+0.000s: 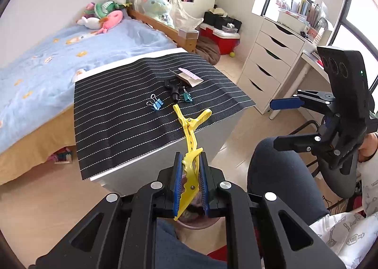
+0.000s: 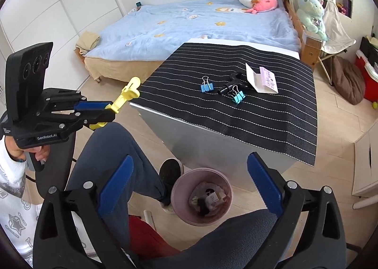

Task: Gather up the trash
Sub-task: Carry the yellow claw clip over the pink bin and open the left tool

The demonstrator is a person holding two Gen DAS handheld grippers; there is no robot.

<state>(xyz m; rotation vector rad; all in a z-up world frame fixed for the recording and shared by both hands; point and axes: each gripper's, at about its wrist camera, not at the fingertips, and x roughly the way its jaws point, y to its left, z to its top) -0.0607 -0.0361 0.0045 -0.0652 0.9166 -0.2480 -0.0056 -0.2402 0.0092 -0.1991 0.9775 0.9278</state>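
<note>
- The left gripper (image 1: 191,174) is clamped on a yellow hair clip (image 1: 189,148); its blue pads press the clip's long toothed blades from both sides, and the clip's handle end sticks out forward past the fingertips.
- In the right wrist view, the left gripper (image 2: 111,109) holds the clip (image 2: 125,95) in the air off the table's near left corner, above the person's knee.
- The right gripper (image 2: 189,186) is spread wide, nothing between its blue fingers (image 2: 115,184).
- A pink trash bin (image 2: 202,195) stands on the floor just in front of the table's near side, with a few scraps inside.
- The table (image 2: 212,148) is covered by a black striped mat (image 2: 259,113).
- On the mat, toward the far right part: a blue binder clip (image 2: 206,86), a teal binder clip (image 2: 237,96), a black plastic part (image 2: 232,83) between them, and a folded paper card (image 2: 261,80) touching the black part.
- A bed (image 2: 189,30) with a blue cover lies beyond the table's far edge.
</note>
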